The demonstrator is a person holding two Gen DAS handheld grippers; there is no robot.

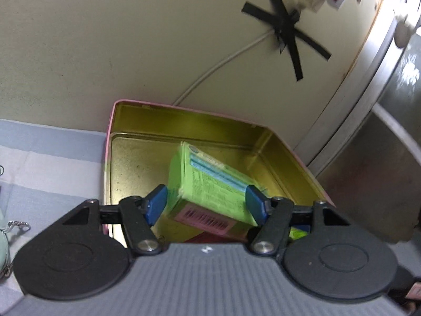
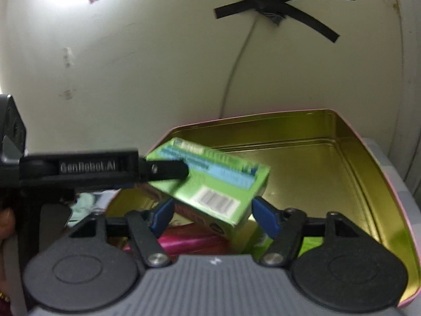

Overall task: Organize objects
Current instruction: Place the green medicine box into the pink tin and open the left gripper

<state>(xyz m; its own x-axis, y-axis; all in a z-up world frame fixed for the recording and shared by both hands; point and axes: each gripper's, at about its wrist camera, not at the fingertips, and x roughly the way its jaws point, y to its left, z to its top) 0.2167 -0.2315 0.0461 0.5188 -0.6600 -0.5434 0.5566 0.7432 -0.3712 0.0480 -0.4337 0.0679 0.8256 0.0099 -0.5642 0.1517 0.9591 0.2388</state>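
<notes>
An open pink tin (image 1: 184, 109) with a gold inside stands against the wall, also seen in the right wrist view (image 2: 263, 117). Over it hangs a green box (image 1: 208, 181), tilted and blurred, its pink barcode end towards me. My left gripper (image 1: 206, 205) has its blue pads on either side of the box, with a thin gap at the left pad. From the right, the green box (image 2: 218, 181) shows a white barcode, and one black left finger (image 2: 168, 169) crosses its top corner. My right gripper (image 2: 213, 217) is open, with gaps on both sides of the box's lower corner.
A magenta packet (image 2: 189, 242) and another bright green item (image 2: 310, 245) lie in the tin's near end. A striped blue cloth (image 1: 39, 158) covers the surface to the left. On the wall are a black tape cross (image 1: 286, 29) and a white cable. A metal frame (image 1: 368, 79) stands at the right.
</notes>
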